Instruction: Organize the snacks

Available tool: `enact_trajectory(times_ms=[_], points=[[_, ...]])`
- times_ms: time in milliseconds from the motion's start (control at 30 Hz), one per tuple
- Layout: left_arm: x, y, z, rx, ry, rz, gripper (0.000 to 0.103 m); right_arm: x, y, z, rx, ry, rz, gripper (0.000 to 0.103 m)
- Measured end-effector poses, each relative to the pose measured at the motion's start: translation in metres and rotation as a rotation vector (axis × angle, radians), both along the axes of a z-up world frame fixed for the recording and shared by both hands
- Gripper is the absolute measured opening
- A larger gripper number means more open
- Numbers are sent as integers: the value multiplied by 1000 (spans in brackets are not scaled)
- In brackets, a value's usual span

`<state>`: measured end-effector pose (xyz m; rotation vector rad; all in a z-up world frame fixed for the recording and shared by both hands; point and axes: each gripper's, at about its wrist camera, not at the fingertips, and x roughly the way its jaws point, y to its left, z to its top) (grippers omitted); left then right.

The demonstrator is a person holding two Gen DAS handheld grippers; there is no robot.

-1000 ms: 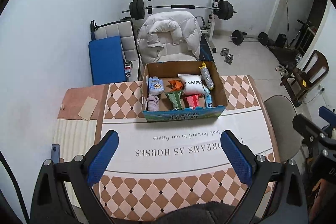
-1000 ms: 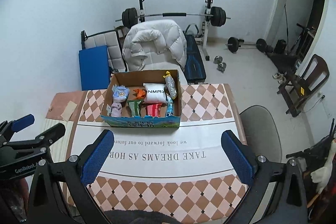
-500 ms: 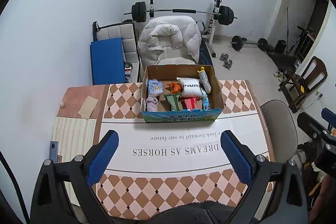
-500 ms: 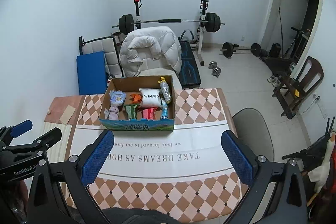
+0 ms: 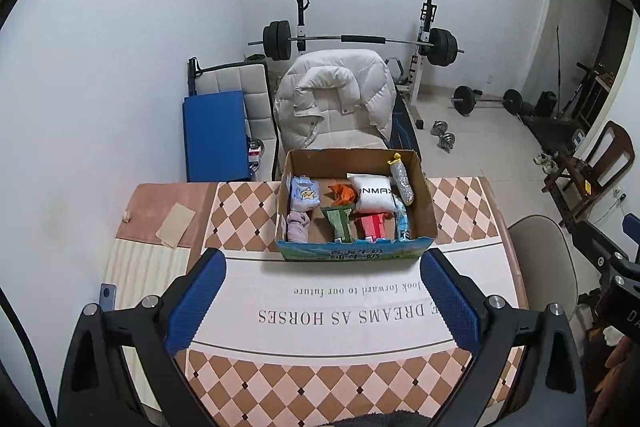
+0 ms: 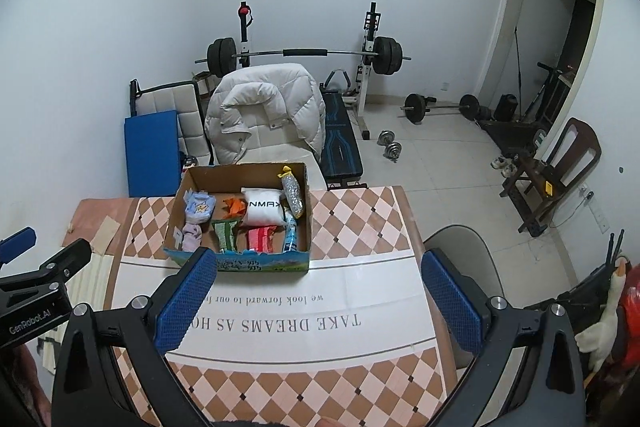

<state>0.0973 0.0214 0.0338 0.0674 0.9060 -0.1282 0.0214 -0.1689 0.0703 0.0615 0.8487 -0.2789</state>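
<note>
An open cardboard box (image 5: 427, 211) (image 6: 304, 187) stands at the far side of the table and holds several snack packs: a white pillow pack (image 5: 375, 191) (image 6: 263, 207), a red pack (image 5: 372, 225), a green pack (image 5: 339, 223), a pale blue pack (image 5: 305, 191) and a silvery pack (image 5: 403, 179). My left gripper (image 5: 322, 301) is open and empty, well back from the box over the printed cloth. My right gripper (image 6: 318, 301) is open and empty too, at the near side of the table.
The table wears a checked cloth with a white printed band (image 5: 352, 311). A chair draped with a white puffer jacket (image 5: 336, 95) stands behind the box. A grey chair (image 6: 464, 259) is at the right edge. Weights and a barbell rack (image 6: 304, 53) fill the room beyond.
Both grippers have pulled back and risen a little, so the box looks smaller and farther. Nothing was picked up; both stay open.
</note>
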Motion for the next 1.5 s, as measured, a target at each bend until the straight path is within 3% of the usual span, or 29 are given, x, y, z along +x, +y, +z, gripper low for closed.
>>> enact_trajectory(times_ms=[1500], points=[[1,-9,19,-3,-32,-4,100,8,8,17,-36,-42,8,103]])
